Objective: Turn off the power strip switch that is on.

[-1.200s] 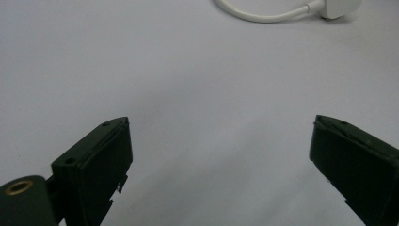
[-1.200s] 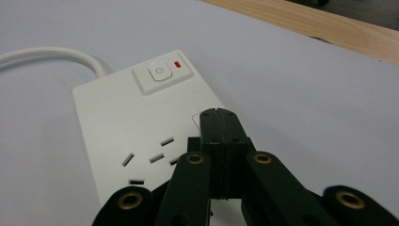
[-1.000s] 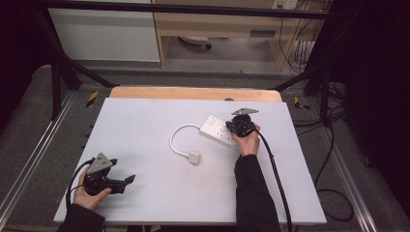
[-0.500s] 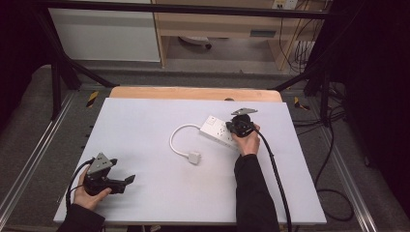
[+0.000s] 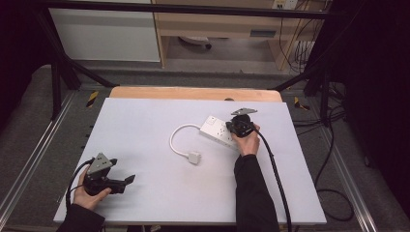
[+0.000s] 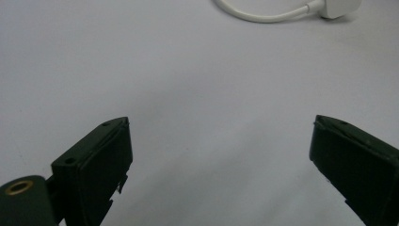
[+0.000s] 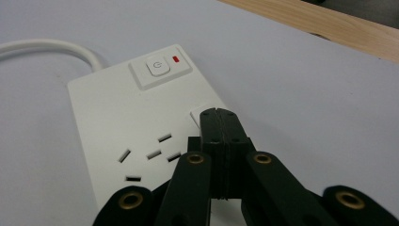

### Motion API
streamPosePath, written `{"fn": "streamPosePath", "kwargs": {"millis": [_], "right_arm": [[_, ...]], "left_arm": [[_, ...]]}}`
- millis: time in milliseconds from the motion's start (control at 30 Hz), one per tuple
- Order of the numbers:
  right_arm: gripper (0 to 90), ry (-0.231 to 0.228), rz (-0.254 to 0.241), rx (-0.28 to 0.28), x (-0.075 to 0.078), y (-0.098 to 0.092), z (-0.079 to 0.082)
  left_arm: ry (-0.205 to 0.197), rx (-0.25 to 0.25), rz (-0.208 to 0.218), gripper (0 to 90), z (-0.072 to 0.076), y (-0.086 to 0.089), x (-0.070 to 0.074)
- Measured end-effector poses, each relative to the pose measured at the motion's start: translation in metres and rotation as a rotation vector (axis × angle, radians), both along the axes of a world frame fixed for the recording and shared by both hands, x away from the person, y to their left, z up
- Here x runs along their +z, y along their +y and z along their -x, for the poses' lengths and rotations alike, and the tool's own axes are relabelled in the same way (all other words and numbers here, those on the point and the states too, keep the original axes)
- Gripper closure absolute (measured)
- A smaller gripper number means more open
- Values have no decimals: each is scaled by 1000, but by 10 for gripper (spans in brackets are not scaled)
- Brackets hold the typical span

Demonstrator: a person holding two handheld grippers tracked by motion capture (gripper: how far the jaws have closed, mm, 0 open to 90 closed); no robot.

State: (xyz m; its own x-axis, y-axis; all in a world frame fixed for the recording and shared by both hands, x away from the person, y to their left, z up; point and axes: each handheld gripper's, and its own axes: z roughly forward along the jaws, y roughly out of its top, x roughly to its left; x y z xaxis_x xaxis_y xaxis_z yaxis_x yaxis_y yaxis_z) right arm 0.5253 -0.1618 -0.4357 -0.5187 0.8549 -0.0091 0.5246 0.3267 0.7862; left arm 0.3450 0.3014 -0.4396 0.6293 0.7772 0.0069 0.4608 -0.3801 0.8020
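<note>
Nothing has moved since the earlier frames: both my hands keep their places. Near me, my left hand-held gripper [image 5: 126,180] rests on the table [image 5: 145,121] with jaws wide apart, grasping nothing. Farther off, my right hand-held gripper [image 7: 219,117] is clenched, its tip over the white power strip [image 7: 141,136] by a second switch, so I judge the press is under way.

The desk [image 5: 145,121] lies bare across its whole left half and along the near edge, so a hand can pass freely there. In the right middle sits the white power strip [image 5: 216,129], with its cord [image 5: 175,140] looping left to the plug [image 5: 194,157]; these bar the way. The right tongs [image 7: 220,117], jaws together, stand over the strip's near end. The left tongs [image 6: 219,155] gape over bare surface, well apart from the plug
</note>
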Motion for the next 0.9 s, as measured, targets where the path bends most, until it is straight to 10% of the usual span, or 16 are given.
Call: {"fn": "streamPosePath", "kwargs": {"millis": [500,900], "right_arm": [[826,-25,-46,42,22,-4,13],[400,-21,-56,65,40,-7,33]], "left_arm": [[2,-5,-14,61,0,-3,-1],[5,0,-15,60,-2,-2,-1]]}}
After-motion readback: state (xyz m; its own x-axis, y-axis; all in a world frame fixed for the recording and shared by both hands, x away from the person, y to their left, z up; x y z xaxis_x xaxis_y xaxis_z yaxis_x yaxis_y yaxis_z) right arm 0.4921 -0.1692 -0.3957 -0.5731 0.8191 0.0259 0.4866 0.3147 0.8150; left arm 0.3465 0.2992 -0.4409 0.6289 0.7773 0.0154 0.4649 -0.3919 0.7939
